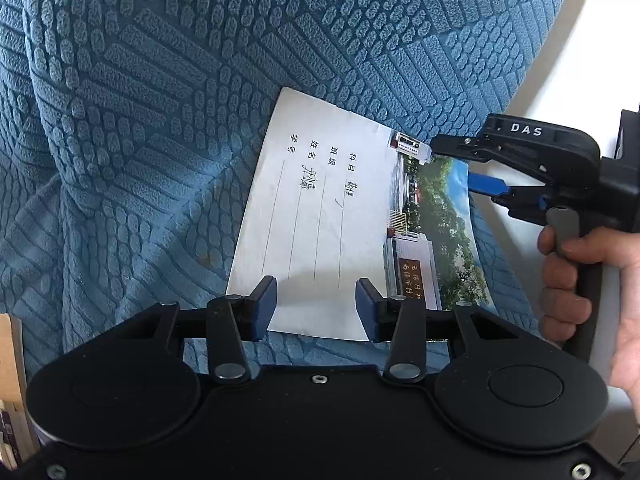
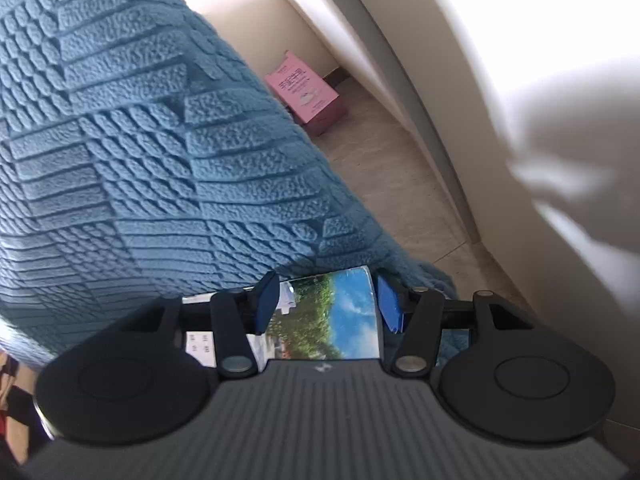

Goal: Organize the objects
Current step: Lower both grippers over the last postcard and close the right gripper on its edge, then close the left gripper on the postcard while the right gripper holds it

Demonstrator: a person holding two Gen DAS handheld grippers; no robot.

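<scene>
Two hand-held grippers sit at one notebook (image 1: 320,216), and you hold one in each hand. The notebook lies flat on a bumpy blue blanket (image 1: 160,100). Its cover is white with black writing on lines, and one end has a photo of trees and sky.

Your left hand-held gripper (image 1: 316,308) is at the near short edge of the notebook. Its two blue pads (image 1: 266,306) stand apart, one on each side of the white cover. The pads do not squeeze anything, so this one is open.

Your right hand-held gripper (image 1: 460,168) comes in from the right, at the photo end. Your hand (image 1: 576,272) wraps its handle. In the right wrist view the photo end (image 2: 340,312) sits between its two blue pads (image 2: 266,304). One pad is above the cover and the other is below its edge. You can still see gaps beside the pads, so it is open too, with the notebook in between.

The blanket rises in a big soft hump right behind the notebook. Past the blanket's edge there is a tan floor (image 2: 392,184) and a pale wall (image 2: 500,40). A pink box (image 2: 308,92) stands on the floor by the wall, well away from the notebook. At the left edge of the left wrist view you can see a bit of pale wood (image 1: 10,356).
</scene>
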